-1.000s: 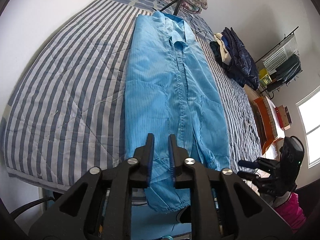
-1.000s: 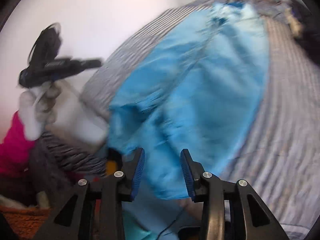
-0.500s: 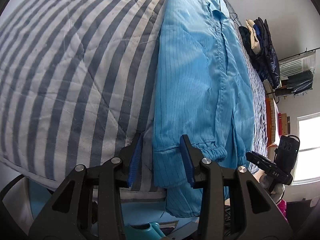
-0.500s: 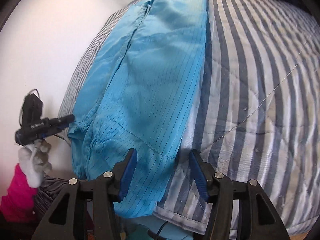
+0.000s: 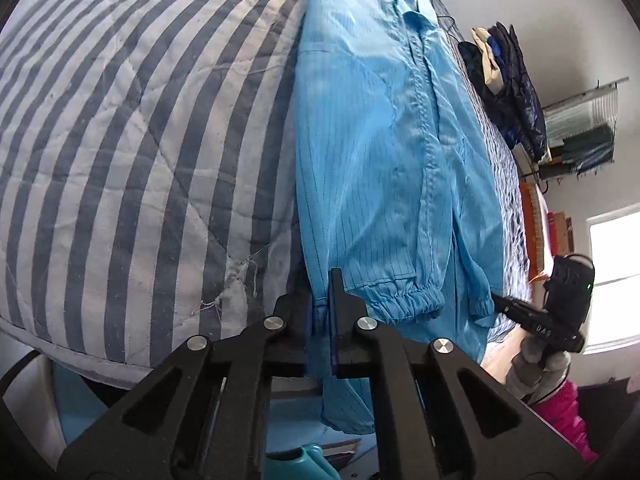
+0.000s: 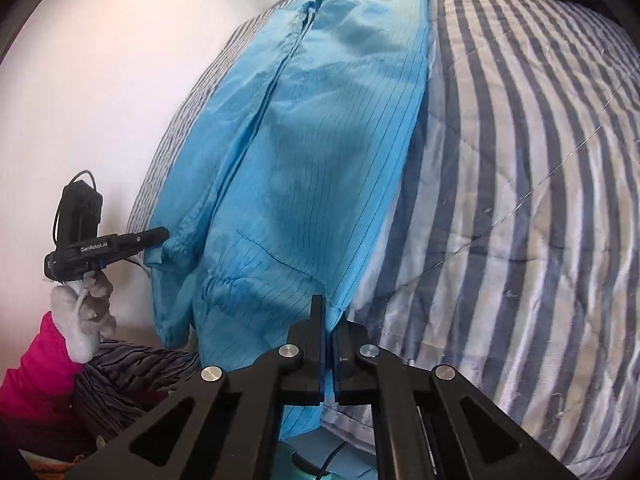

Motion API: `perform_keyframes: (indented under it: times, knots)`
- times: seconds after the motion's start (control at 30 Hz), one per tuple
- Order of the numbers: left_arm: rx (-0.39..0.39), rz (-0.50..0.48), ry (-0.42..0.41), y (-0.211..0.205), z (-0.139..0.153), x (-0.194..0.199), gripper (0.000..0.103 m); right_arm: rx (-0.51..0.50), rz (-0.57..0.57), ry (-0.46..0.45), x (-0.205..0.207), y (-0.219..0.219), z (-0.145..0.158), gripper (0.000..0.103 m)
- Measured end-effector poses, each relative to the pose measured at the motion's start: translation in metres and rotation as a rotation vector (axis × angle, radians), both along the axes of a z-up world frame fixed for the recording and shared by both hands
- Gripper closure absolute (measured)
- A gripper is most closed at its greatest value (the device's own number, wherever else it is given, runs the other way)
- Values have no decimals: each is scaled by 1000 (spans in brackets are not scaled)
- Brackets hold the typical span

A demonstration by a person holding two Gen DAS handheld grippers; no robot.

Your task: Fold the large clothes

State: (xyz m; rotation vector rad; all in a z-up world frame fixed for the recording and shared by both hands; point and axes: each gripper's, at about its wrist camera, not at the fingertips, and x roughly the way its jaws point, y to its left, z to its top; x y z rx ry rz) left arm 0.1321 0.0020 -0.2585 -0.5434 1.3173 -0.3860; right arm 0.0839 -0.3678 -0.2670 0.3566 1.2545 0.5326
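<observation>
A long light-blue garment [image 5: 380, 160] lies lengthwise on the striped bed quilt [image 5: 140, 140], with its hem hanging over the near edge. My left gripper [image 5: 320, 300] is shut on the left corner of that hem, cloth pinched between its pads. In the right wrist view the same garment [image 6: 312, 160] runs away from me. My right gripper [image 6: 329, 312] is closing on the hem's right corner, and its pads press the cloth. Each view also shows the other gripper at the garment's far lower corner: the right gripper [image 5: 500, 300] and the left gripper [image 6: 160, 234].
A pile of dark jackets [image 5: 508, 80] lies on the bed's far right side, with a clothes rack [image 5: 580, 132] and a window [image 5: 612, 272] beyond it. A gloved hand [image 6: 84, 320] and pink sleeve [image 6: 28, 372] hold the left tool. Striped quilt [image 6: 520, 160] spreads on both sides of the garment.
Both grippers came down to the hem at the bed's near edge. Their jaws stood open around the cloth corners half a second ago and have now closed on them.
</observation>
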Motion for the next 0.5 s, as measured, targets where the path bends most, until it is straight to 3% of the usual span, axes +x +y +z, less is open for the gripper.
perform_keyframes:
  times: [0.03, 0.1, 0.17, 0.37, 0.4, 0.43, 0.5]
  knots:
    - [-27, 8, 14, 3, -1, 0, 95, 19, 9, 3, 0, 1, 0, 95]
    - [-69, 15, 19, 7, -1, 1, 89, 61, 18, -5, 2, 0, 2, 68]
    - [-82, 7, 19, 8, -3, 2, 85, 99, 4, -27, 1, -4, 4, 64]
    - [-106, -51, 33, -8, -9, 3, 85, 149, 1, 13, 5, -11, -14, 66]
    - [-100, -66, 26, -12, -8, 3, 93, 166, 3, 22, 7, -11, -15, 68]
    - [-96, -78, 25, -16, -8, 2, 97, 179, 1, 25, 9, -11, -15, 71]
    - [-90, -87, 11, -20, -5, 1, 99, 205, 6, 47, 14, -6, -19, 95]
